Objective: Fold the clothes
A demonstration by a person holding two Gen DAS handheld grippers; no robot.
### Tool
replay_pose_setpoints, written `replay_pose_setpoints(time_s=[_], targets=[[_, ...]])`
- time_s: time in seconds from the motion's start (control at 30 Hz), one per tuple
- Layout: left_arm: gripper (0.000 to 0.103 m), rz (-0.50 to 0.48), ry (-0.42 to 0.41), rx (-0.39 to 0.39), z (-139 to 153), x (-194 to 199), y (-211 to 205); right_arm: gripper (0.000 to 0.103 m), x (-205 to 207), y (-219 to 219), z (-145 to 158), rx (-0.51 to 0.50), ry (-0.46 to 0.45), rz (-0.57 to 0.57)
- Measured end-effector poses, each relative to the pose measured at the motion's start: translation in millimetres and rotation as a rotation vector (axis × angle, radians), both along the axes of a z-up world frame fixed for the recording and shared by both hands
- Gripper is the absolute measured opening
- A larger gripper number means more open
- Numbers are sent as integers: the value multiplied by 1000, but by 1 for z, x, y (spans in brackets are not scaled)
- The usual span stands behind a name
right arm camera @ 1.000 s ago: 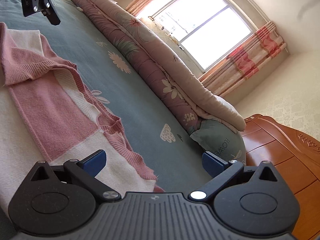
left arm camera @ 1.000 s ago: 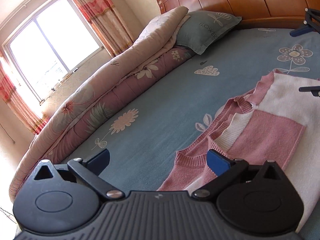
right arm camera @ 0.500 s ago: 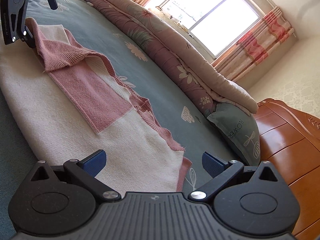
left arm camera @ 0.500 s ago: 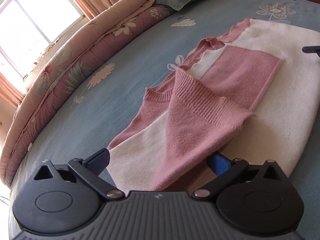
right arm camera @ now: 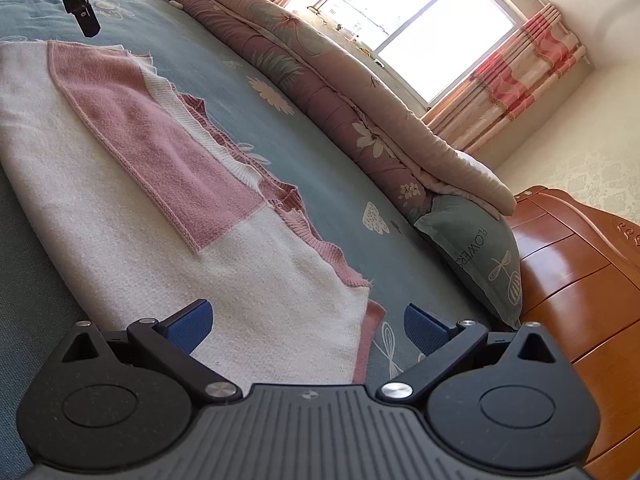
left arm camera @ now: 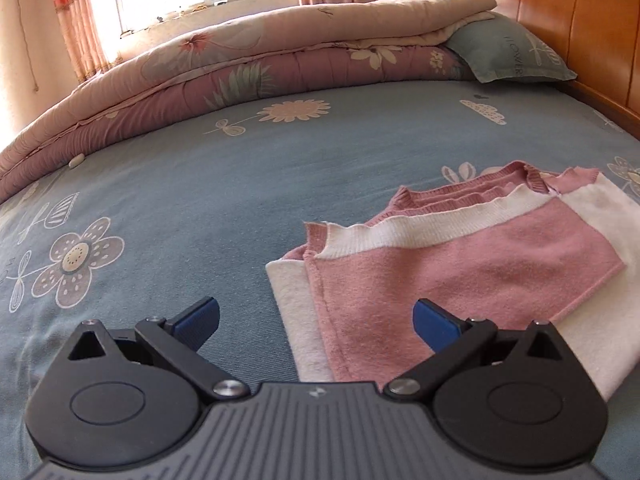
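Note:
A pink and white knit sweater (left arm camera: 460,264) lies partly folded on the blue flowered bed sheet (left arm camera: 200,184), with a pink sleeve laid flat across its white body. My left gripper (left arm camera: 316,320) is open and empty, hovering over the sweater's near end. My right gripper (right arm camera: 306,324) is open and empty over the sweater's other end (right arm camera: 256,280), at its pink hem. The left gripper's body shows in the right wrist view (right arm camera: 78,0) beyond the far end of the sweater.
A rolled flowered quilt (left arm camera: 248,68) runs along the far side of the bed under the window (right arm camera: 404,12). A grey-green pillow (right arm camera: 476,256) leans at the wooden headboard (right arm camera: 580,280). Curtains hang beside the window.
The raised pink sleeve near my left gripper now lies flat across the sweater. My left gripper has swung round to face the quilt. The right gripper has edged closer to the hem.

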State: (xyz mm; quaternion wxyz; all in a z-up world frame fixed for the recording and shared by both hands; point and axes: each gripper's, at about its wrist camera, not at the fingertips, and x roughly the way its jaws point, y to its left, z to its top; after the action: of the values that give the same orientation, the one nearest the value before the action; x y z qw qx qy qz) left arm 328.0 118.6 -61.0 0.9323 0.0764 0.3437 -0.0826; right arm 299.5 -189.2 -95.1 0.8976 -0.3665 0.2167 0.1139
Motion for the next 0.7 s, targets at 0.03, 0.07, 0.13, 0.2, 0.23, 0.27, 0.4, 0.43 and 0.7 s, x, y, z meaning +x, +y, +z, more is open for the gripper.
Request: replay_pose_setpoints(time_s=[0.03,0.07,0.13,0.2,0.23,0.27,0.4,0.43,0.7], targets=[[102,-54,0,-24,0,-5,-7,103,1,0,1,29,18,9],[102,-108,1,-48,0,-10,-14,103,2,0,2,68,40,19],[102,-189,18,-85,-5,-15,-25,103,6,-2,5,180,95,45],[102,-207,60,-122,-15,-15,-30,103,14,-9,8,309,172,65],[102,-191,98,-149,-22,-14,-30,103,18,-14,7,371,214,65],[102,-174,128,-176,-29,-16,-26,103,23,-20,5,422,257,53],[102,-140,193,-238,-50,-40,-10,103,29,-54,-13,530,380,-45],[102,-148,198,-232,-51,-47,-10,103,28,-63,-17,554,402,-57],[102,-178,140,-176,-23,-33,-24,103,18,-67,2,585,376,-27]])
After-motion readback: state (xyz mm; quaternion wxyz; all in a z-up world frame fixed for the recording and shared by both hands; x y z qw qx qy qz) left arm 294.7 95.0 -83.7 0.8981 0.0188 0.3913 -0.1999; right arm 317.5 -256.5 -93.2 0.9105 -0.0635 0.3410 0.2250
